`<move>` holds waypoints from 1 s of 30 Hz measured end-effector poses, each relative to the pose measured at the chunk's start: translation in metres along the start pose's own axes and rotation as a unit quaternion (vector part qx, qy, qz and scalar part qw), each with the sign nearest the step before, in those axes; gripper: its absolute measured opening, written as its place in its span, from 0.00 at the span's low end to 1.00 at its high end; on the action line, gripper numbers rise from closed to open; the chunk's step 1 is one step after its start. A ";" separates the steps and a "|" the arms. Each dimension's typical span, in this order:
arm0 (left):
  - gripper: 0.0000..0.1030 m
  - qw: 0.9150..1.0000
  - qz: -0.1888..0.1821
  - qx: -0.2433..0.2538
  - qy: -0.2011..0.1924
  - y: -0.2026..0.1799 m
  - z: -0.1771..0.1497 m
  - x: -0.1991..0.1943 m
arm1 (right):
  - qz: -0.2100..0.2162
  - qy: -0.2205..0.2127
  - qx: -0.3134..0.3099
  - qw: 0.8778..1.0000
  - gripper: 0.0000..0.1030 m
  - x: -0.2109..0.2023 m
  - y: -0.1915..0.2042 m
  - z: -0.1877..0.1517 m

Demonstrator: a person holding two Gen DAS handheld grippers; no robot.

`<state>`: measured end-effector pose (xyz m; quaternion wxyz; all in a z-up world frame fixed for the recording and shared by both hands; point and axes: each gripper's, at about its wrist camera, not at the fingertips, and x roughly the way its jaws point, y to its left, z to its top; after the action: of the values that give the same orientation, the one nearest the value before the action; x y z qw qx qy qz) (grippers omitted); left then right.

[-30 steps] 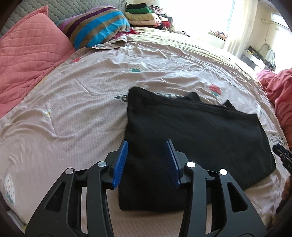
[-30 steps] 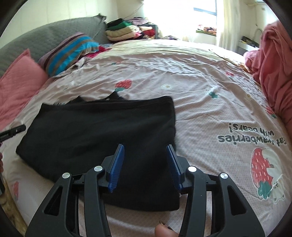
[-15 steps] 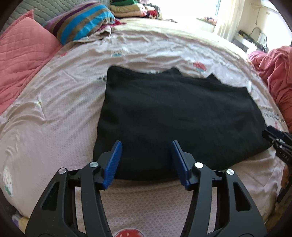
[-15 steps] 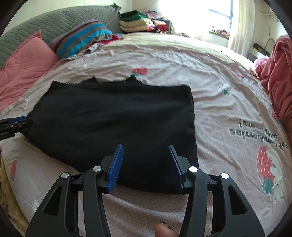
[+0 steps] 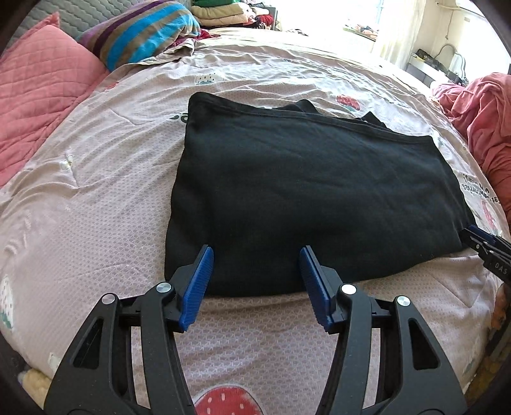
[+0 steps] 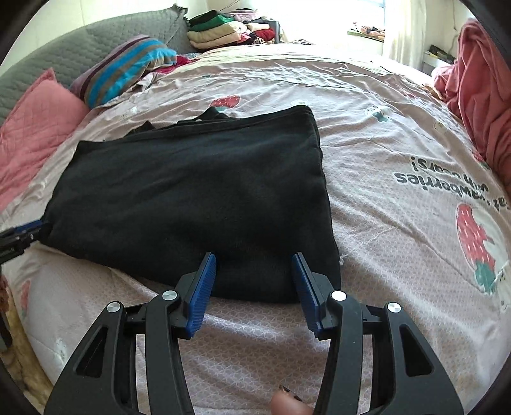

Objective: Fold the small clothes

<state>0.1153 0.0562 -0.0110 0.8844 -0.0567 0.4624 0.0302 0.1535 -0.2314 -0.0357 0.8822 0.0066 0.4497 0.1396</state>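
1 black garment (image 5: 306, 198), folded flat on 1 bed (image 5: 95, 198). 2 claws: left claw (image 5: 255, 281), right claw (image 6: 254, 281), 2 blue pads each. 2 pillows: 1 pink pillow (image 5: 38, 92), 1 striped pillow (image 5: 140, 32). 1 stack of folded clothes (image 6: 217, 28) at far end. 1 pink blanket heap (image 6: 479, 95). 1 fingertip (image 6: 287, 405) seen, btm edge of right wrist view.
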 end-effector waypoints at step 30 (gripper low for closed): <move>0.91 0.999 -0.010 -0.011 -0.034 -0.004 -0.012 -0.048 | 0.006 -0.095 0.040 0.995 0.95 -0.073 -0.011 -0.003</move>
<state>0.0789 0.0505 0.0221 0.8992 -0.0705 0.4310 0.0285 0.1130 -0.2610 0.0189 0.9192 0.0580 0.3687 0.1259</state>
